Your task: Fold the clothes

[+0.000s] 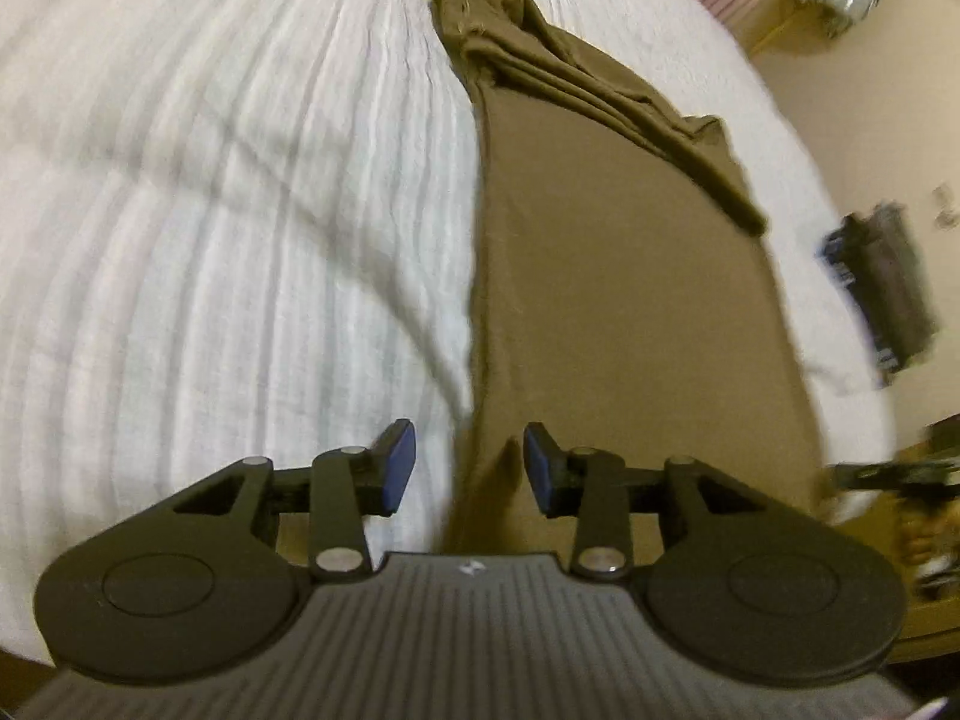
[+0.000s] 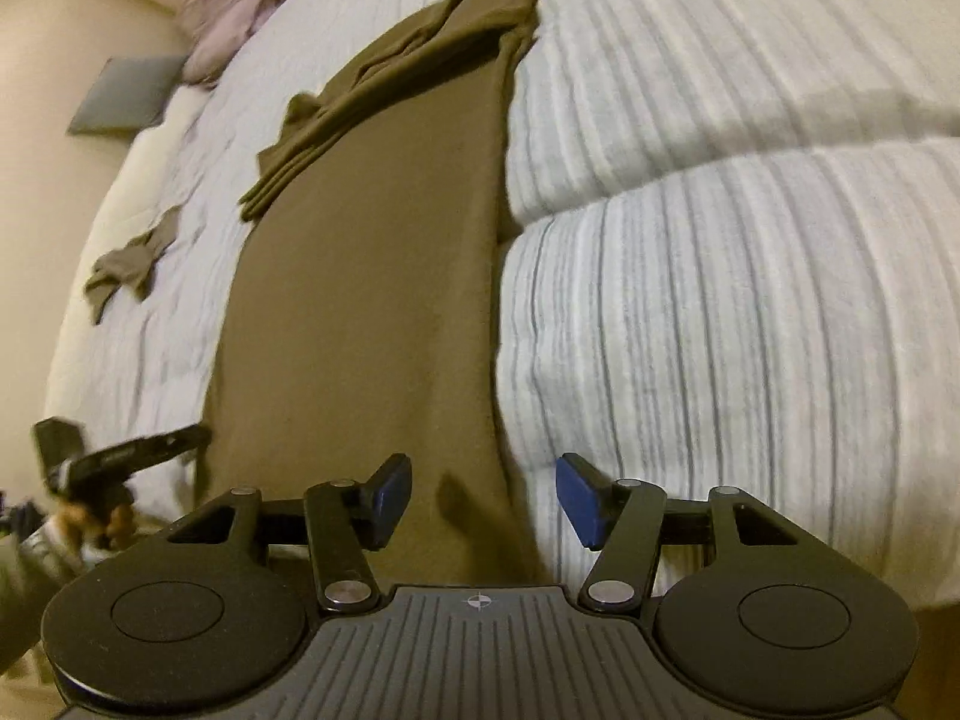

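Note:
An olive-brown garment (image 1: 600,276) lies stretched lengthwise on a white ribbed bedspread (image 1: 210,240), its far end bunched into folds (image 1: 558,60). My left gripper (image 1: 469,468) is open just above the near end, its blue pads (image 1: 399,468) straddling the garment's left edge. In the right wrist view the same garment (image 2: 372,276) runs away from me. My right gripper (image 2: 486,498) is open over its near right edge, where cloth meets bedspread (image 2: 720,300). Neither gripper holds anything. Each gripper shows blurred at the edge of the other's view (image 1: 888,474) (image 2: 120,456), a hand on the left one.
A small crumpled olive piece (image 2: 129,264) lies on the bed left of the garment. A grey cushion (image 2: 126,93) and a pink pillow (image 2: 222,12) sit at the far left corner. A dark object (image 1: 882,294) lies past the bed's right edge.

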A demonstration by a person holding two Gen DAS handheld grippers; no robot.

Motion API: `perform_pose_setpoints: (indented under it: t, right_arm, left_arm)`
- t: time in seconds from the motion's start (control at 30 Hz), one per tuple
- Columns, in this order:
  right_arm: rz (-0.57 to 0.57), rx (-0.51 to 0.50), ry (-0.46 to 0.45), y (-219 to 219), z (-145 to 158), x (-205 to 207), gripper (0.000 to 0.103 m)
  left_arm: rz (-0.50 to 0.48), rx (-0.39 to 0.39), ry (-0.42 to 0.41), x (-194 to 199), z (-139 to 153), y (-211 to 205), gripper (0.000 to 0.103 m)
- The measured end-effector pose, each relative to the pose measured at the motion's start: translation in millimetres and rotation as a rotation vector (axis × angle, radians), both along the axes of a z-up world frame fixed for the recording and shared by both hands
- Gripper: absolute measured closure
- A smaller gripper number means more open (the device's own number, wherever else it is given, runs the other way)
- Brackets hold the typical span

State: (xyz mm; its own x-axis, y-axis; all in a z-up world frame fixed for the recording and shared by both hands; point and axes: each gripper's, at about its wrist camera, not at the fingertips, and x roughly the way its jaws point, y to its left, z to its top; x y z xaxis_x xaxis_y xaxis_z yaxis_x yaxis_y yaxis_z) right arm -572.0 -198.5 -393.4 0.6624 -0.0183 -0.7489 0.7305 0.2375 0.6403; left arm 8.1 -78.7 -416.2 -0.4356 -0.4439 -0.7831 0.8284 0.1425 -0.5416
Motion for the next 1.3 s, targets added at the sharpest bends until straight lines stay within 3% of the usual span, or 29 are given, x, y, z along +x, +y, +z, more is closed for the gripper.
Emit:
perform_pose_setpoints:
  t: [0.2, 0.3, 0.33, 0.37, 0.43, 0.47, 0.6, 0.83, 1.03, 1.17, 1.3]
  right_arm:
    - [-0.02, 0.16, -0.151, -4.1, -25.9, -11.2, 0.046]
    - [-0.001, 0.169, -0.146, -4.1, -27.6, -9.5, 0.046]
    - [0.011, 0.169, -0.14, -4.1, -27.6, -8.2, 0.046]
    - [0.022, 0.17, -0.133, -4.1, -27.5, -6.8, 0.055]
    - [0.045, 0.171, -0.12, -4.1, -27.5, -4.2, 0.095]
    - [0.056, 0.172, -0.113, -4.1, -27.4, -2.9, 0.099]
    - [0.049, 0.132, -0.133, 2.0, -12.6, -11.5, 0.1]
    - [0.007, 0.128, -0.172, 29.7, 16.9, -33.5, 0.101]
    - [0.025, 0.165, -0.154, 51.3, 34.3, -43.6, 0.101]
    - [0.016, 0.227, -0.155, 60.1, 39.3, -52.1, 0.101]
    - [0.002, 0.203, -0.193, 38.5, 59.6, -42.3, 0.1]
  left_arm:
    - [0.031, 0.057, 0.179, 14.5, -20.8, 14.1, 0.075]
    - [-0.001, 0.101, 0.214, 12.3, -27.4, 19.9, 0.078]
    - [-0.011, 0.102, 0.203, 11.0, -27.1, 21.1, 0.085]
    - [-0.017, 0.102, 0.192, 10.5, -26.2, 22.1, 0.09]
    - [-0.019, 0.096, 0.168, 11.3, -23.9, 22.8, 0.102]
    - [-0.03, 0.082, 0.157, 10.4, -20.8, 24.1, 0.102]
    - [-0.065, 0.023, 0.138, 7.9, -1.2, 34.6, 0.102]
    - [-0.003, -0.027, 0.183, 14.6, 30.9, 69.9, 0.102]
    - [-0.001, 0.009, 0.199, 18.5, 54.1, 105.0, 0.102]
    - [0.047, 0.032, 0.226, 23.4, 61.0, 109.6, 0.102]
    - [0.055, -0.027, 0.264, 28.2, 77.0, 77.4, 0.102]
